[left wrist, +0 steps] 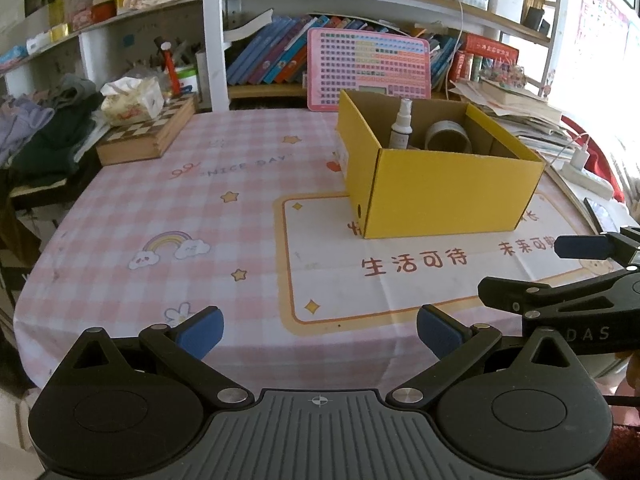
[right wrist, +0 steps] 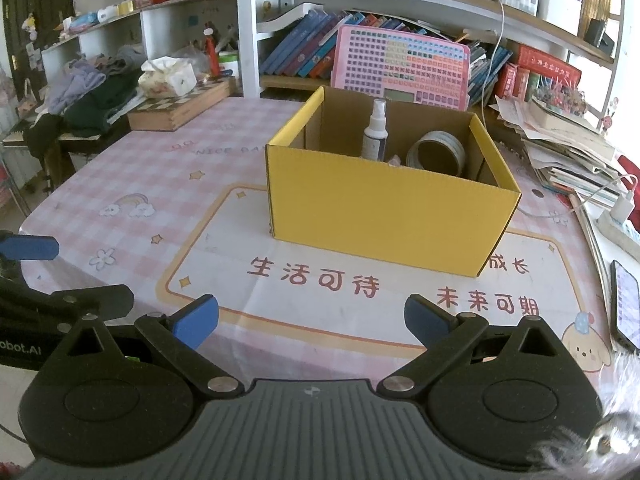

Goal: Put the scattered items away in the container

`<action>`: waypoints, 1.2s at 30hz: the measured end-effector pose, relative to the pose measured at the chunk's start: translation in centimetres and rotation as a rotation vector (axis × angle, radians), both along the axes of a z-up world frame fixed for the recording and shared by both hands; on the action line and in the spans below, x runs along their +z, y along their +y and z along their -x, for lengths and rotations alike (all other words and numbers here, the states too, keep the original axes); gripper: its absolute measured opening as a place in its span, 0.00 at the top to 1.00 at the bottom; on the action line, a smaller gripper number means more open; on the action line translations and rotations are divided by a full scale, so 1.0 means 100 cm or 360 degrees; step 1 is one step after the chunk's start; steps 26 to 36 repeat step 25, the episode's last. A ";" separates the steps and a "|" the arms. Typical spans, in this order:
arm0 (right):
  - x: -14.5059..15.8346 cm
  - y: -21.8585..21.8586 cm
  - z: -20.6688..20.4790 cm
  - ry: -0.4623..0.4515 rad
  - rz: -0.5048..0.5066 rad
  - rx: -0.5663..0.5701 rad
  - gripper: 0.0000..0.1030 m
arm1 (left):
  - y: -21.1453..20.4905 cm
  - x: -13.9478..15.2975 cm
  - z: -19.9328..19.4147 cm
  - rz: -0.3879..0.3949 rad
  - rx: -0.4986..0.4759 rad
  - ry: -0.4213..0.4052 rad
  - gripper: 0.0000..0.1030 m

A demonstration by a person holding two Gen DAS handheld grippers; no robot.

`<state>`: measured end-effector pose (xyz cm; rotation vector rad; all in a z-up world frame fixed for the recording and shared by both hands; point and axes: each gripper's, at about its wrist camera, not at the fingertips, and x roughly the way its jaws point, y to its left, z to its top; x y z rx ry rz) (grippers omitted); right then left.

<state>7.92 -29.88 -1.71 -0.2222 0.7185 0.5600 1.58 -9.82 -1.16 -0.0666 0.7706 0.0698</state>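
- Hovering empty, the left gripper [left wrist: 320, 332] and right gripper [right wrist: 312, 320] are both gaping wide.
- Bumping the yellow cardboard box [right wrist: 384, 220] is risking toppling the spray bottle [right wrist: 376, 132] inside.

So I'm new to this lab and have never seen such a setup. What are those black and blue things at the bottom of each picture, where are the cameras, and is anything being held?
They are two handheld grippers, one in each of a person's hands; no robot arm is involved. Each carries a wide-angle camera looking forward along its two blue-padded fingers. One picture comes from the left gripper, the other from the right gripper. Both are open and hold nothing. Ahead, on the pink checked tablecloth, stands a yellow cardboard box containing a white spray bottle and a roll of tape. A dark smartphone lies at the table's right edge.
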 end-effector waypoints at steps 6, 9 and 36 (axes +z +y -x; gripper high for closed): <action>0.000 0.000 0.000 0.0001 0.0000 0.0001 0.03 | 0.001 0.000 0.000 0.0000 -0.0002 0.0001 0.00; 0.000 0.001 0.000 0.0001 0.0001 0.0001 0.03 | 0.002 0.000 0.000 0.0002 -0.0002 0.0002 0.00; -0.003 0.009 0.007 0.0005 0.0015 -0.0038 0.03 | 0.016 0.002 0.006 0.0091 -0.0036 -0.0066 0.00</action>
